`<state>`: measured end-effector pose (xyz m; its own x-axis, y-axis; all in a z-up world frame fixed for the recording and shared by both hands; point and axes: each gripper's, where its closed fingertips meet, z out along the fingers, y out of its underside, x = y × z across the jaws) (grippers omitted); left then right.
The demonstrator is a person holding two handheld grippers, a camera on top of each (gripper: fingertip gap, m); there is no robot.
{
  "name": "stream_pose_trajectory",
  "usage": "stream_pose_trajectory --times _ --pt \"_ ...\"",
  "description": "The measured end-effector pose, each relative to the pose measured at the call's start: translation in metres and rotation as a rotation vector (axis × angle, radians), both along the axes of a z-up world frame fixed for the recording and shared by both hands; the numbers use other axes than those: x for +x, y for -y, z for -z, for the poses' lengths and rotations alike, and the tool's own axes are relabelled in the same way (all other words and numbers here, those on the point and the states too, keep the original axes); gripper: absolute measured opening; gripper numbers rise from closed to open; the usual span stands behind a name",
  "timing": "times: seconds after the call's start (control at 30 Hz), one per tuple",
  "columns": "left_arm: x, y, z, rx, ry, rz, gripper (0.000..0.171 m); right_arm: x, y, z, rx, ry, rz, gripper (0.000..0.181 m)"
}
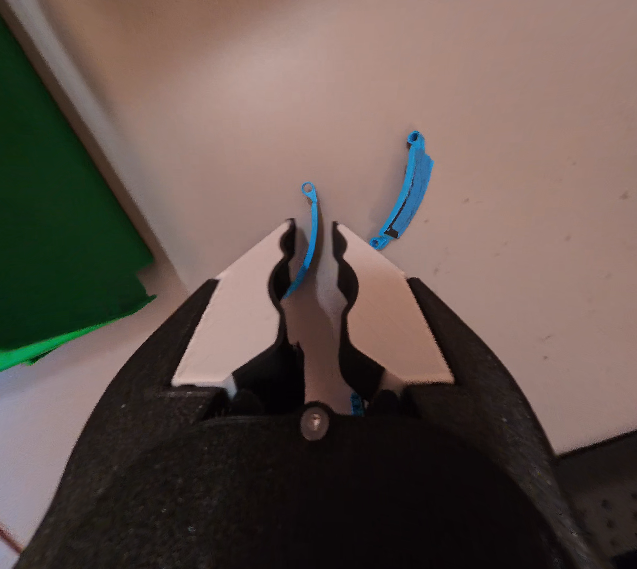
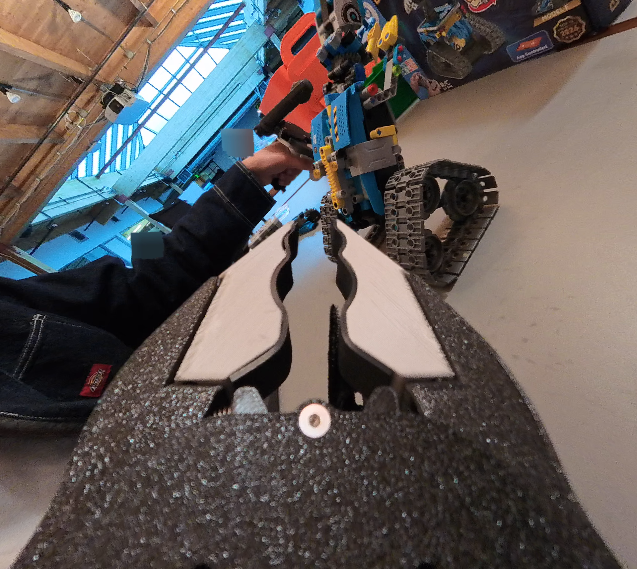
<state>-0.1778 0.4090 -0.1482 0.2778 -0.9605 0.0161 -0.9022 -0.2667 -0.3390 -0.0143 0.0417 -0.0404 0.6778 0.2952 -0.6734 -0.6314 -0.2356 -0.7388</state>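
Note:
In the left wrist view my left gripper (image 1: pixel 313 223) points down at a pale table (image 1: pixel 344 69). Its jaws stand a narrow gap apart. A thin curved blue strip (image 1: pixel 313 231) with a ring at its far end lies between the fingertips, close to the left finger (image 1: pixel 248 304). A wider curved blue piece (image 1: pixel 410 187) lies to the right of the fingers. My right gripper (image 2: pixel 314 224) is open and empty, low over the table, just short of a blue, yellow and grey tracked toy robot (image 2: pixel 355 152).
A green container (image 1: pixel 51 207) stands at the left. The table ends over a dark perforated surface (image 1: pixel 603 500) at bottom right. A hand (image 2: pixel 272 162) in a dark sleeve holds a black handle (image 2: pixel 284 105) behind the robot. A printed dark box (image 2: pixel 482 0) and an orange container (image 2: pixel 296 69) stand behind. The tips of one gripper are about 40 cm away from the tips of the other.

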Motion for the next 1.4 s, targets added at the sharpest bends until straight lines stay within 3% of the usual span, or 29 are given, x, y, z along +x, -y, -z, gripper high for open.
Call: stream_pose_trajectory --times 0.07,0.13,0.23,0.3,0.37,0.43,0.5,0.6,0.67,0.7,0.83,0.93,1.03,1.23,1.4 --pt "0.003 -0.002 -0.019 0.047 0.05 -0.032 0.028 0.001 -0.001 0.004 -0.021 0.025 0.008 0.017" --pt "0.024 0.018 -0.055 0.096 0.218 -0.011 0.033 0.006 -0.006 0.014 -0.074 0.123 0.049 0.018" --pt "0.071 0.092 -0.115 0.054 0.587 0.152 0.037 0.007 -0.027 0.016 -0.162 0.308 0.006 0.027" --pt "0.091 0.158 -0.134 -0.057 0.775 0.354 0.039 0.0 -0.043 0.005 -0.221 0.4 -0.093 0.032" --pt "0.1 0.202 -0.135 -0.142 0.909 0.489 0.057 -0.006 -0.062 -0.015 -0.199 0.534 -0.163 0.033" --pt "0.109 0.213 -0.122 -0.171 0.972 0.464 0.063 0.004 -0.082 -0.023 -0.181 0.672 -0.116 0.032" --pt "0.113 0.212 -0.11 -0.192 1.013 0.387 0.071 0.014 -0.096 -0.025 -0.139 0.682 -0.04 0.032" --pt "0.1 0.218 -0.128 -0.121 1.148 0.382 0.059 0.006 -0.085 -0.027 0.105 0.566 0.039 0.013" --pt "0.091 0.229 -0.143 -0.009 1.235 0.46 0.034 -0.018 -0.068 -0.029 0.132 0.612 -0.108 0.015" --pt "0.091 0.237 -0.14 0.005 1.234 0.502 0.022 -0.017 -0.065 -0.026 0.127 0.667 -0.098 0.01" --pt "0.1 0.266 -0.12 -0.016 1.126 0.593 0.023 -0.026 -0.065 -0.002 0.047 0.78 -0.183 0.013" --pt "0.104 0.282 -0.105 -0.036 1.053 0.634 0.019 -0.026 -0.071 0.015 0.02 0.882 -0.17 0.013" --pt "0.114 0.279 -0.082 0.027 0.934 0.601 0.019 -0.025 -0.076 0.023 -0.001 0.839 -0.191 0.013" --pt "0.117 0.285 -0.087 -0.002 0.968 0.614 0.017 -0.033 -0.081 0.021 0.049 0.753 -0.265 0.011" --pt "0.125 0.289 -0.084 0.14 0.938 0.702 0.013 -0.033 -0.085 0.022 0.097 0.783 -0.295 0.006"
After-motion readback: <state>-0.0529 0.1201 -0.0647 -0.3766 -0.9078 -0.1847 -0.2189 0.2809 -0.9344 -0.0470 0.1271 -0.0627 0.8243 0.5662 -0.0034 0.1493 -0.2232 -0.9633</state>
